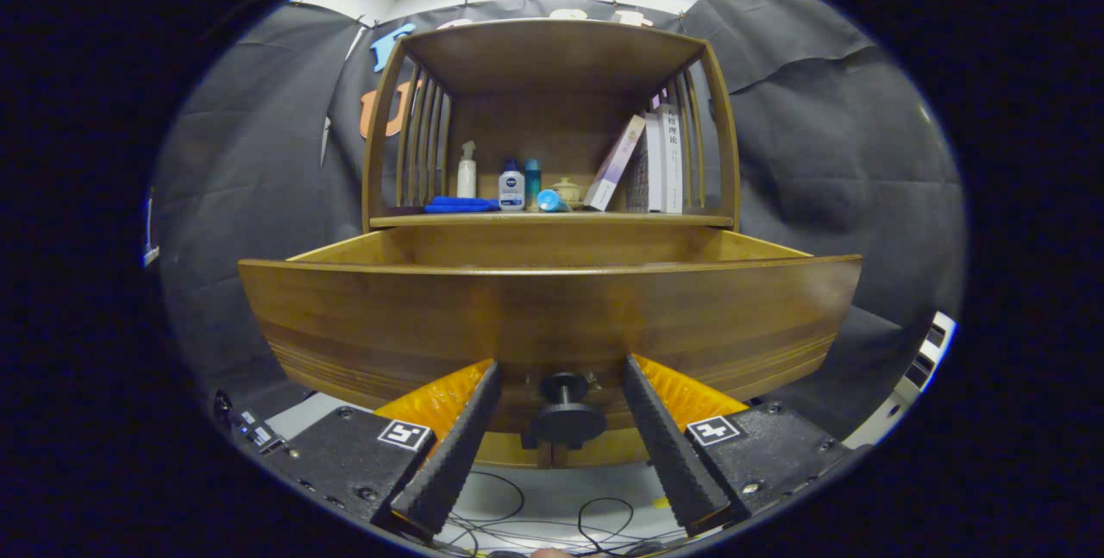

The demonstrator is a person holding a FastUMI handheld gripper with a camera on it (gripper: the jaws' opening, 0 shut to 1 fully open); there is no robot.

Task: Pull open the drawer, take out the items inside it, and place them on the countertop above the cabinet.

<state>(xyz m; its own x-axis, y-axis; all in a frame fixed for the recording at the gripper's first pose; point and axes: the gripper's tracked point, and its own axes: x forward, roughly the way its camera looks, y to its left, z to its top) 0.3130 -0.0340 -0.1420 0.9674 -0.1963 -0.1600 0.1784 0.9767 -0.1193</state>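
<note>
The drawer (552,316) stood pulled out from the wooden cabinet (552,66), its curved front panel facing the camera and its side walls running back to the cabinet body. Its inside could not be seen over the front panel, so whatever lay in it was hidden. A dark round knob (566,420) projected from the lower middle of the drawer front.

The gripper (561,385) sat low against that front, its fingers (453,446) spread wide, one on each side of the knob. The knob lay between them, clear of both ribbed pads, with a gap on either side; neither finger pressed on it. The fingertips reached up to the drawer front, just beside the knob's stem.

Above the drawer ran the tabletop (655,219) of the cabinet, under a slatted hutch. On it lay a folded blue cloth (461,205) at the left, then a white spray bottle (467,170), a white bottle with a dark cap (511,187), a teal bottle (533,180), a blue tube lying on its side (552,201) and a small lidded jar (567,190). To the right, several books (655,161) leaned together.

Below the fingers, thin cables (552,519) trailed across a pale floor.
</note>
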